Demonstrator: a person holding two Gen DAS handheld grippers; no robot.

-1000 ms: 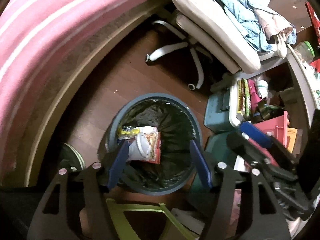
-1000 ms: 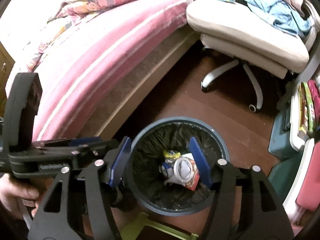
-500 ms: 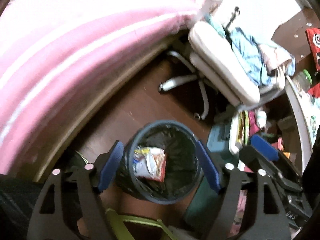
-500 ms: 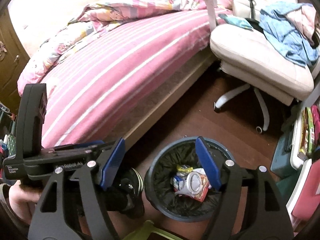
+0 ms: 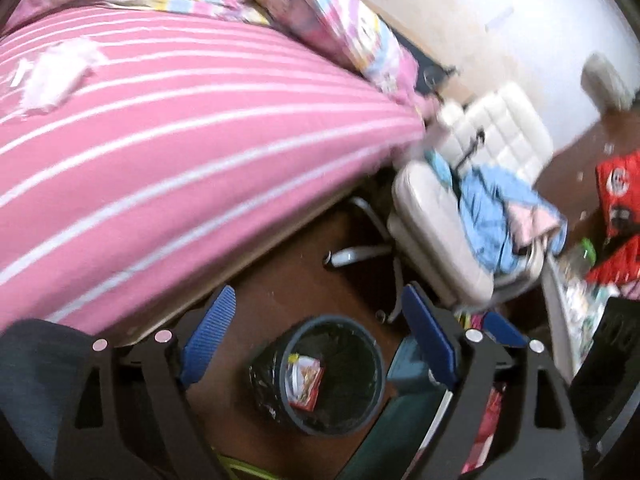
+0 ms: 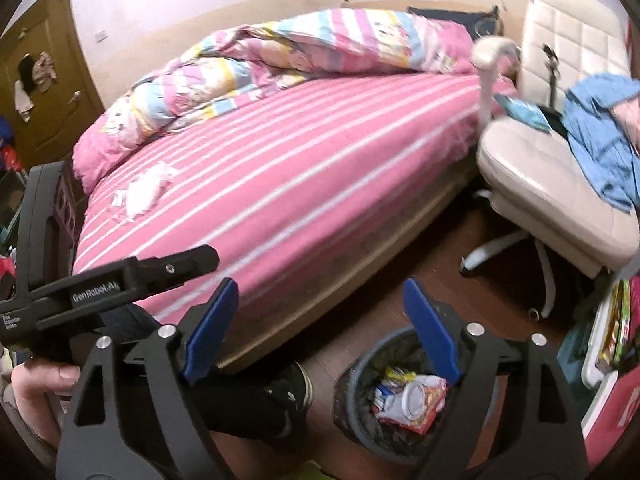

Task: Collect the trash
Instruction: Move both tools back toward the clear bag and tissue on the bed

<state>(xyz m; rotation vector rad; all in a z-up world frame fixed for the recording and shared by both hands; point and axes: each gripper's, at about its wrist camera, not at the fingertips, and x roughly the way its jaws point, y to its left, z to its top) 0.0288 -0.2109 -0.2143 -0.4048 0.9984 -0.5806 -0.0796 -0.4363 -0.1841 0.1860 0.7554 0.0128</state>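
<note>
- The bin [image 5: 320,376] stands on the floor [image 5: 288,300] below the left tool [image 5: 320,336], framed between its two blue fingers [image 5: 208,332]; that tool is spread wide and holds nothing.
- In the right wrist view the bin [image 6: 360,400] sits low under the right tool [image 6: 320,328], beneath its right-hand finger [image 6: 432,332]; this tool is also spread wide, with nothing between its fingers.
- Trash [image 5: 304,378] lies inside the bin, against its near wall; more trash, a crumpled white tissue [image 6: 146,194], lies on the bed [image 6: 300,184], well apart from the bin and from both tools.
- The bin stands near the bed's edge, between the bed and a white office chair [image 5: 440,232].
- The bed carries a pink sheet with white stripes and a bunched patterned quilt [image 6: 300,48] on the side far from the bin.
- Blue and pink clothes [image 5: 504,216] are heaped on the chair seat.
- A black shoe [image 6: 288,396] rests on the floor just beside the bin, on the bed side.
- A brown door [image 6: 44,92] stands beyond the bed, far from the bin.
- The bin is round, dark blue-grey, lined with a black bag; its trash shows a red and white printed wrapper [image 6: 428,404], a white cup [image 6: 412,394] and a scrap of yellow.
</note>
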